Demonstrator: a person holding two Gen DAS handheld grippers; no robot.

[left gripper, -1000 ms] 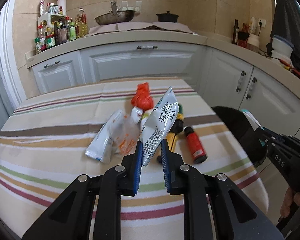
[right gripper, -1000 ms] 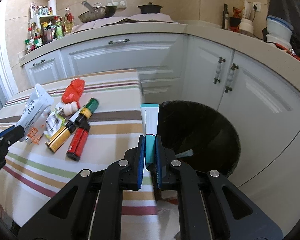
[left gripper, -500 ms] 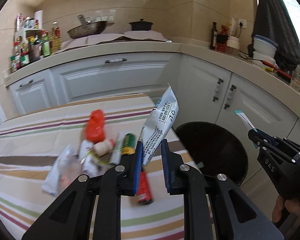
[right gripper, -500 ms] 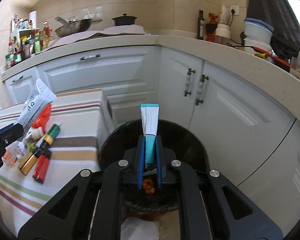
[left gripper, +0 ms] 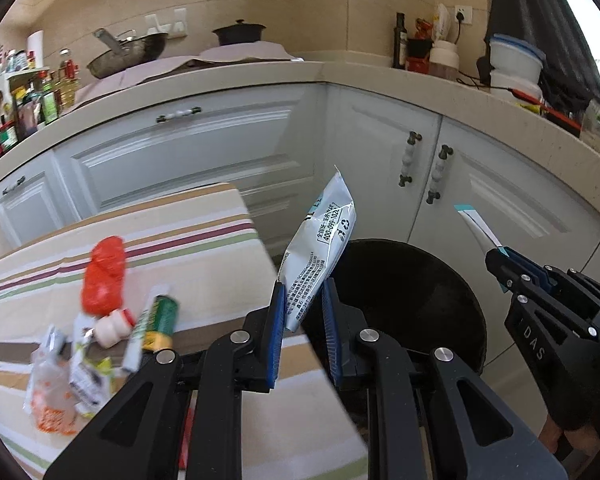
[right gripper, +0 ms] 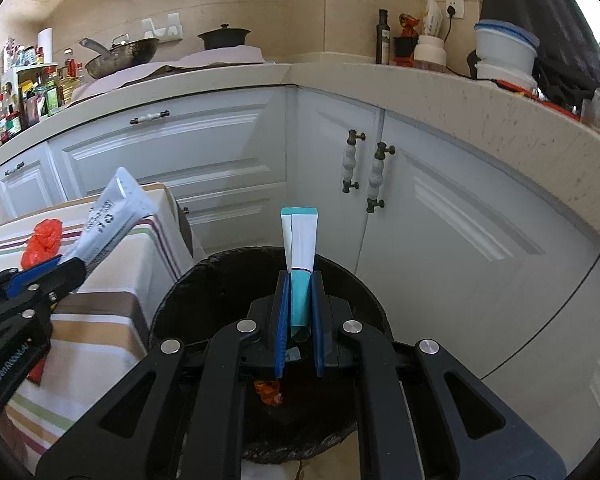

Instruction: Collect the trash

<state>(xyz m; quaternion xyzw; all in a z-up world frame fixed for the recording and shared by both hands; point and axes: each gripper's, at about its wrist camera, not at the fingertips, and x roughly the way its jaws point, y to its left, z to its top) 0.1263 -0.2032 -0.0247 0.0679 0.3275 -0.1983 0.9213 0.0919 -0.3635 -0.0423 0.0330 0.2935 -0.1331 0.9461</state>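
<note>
You are carrying 2 pieces of trash toward the black bin [right gripper: 188, 304] on the floor beside the table [left gripper: 204, 248]. Your left gripper [left gripper: 302, 320] is pinching the lower end of a silver-white pouch [left gripper: 320, 248], which is standing up out of the jaws, tilted, over the table corner and near the bin's rim. Your right gripper [right gripper: 299, 308] is clenching the base of a teal-and-white tube [right gripper: 300, 248] directly over the bin's mouth.

Both look light, thin and crushable, and the pouch's film is probably slick, so you are likely depending on a firm pinch low down; neither should need care against breakage.

The bin mouth is looking wide and mostly unobstructed, with some trash at the bottom. The cabinet doors [right gripper: 440, 208] are standing behind it and the tablecloth edge is hanging close on the left side, so your 2 grippers are sharing tight room there.
</note>
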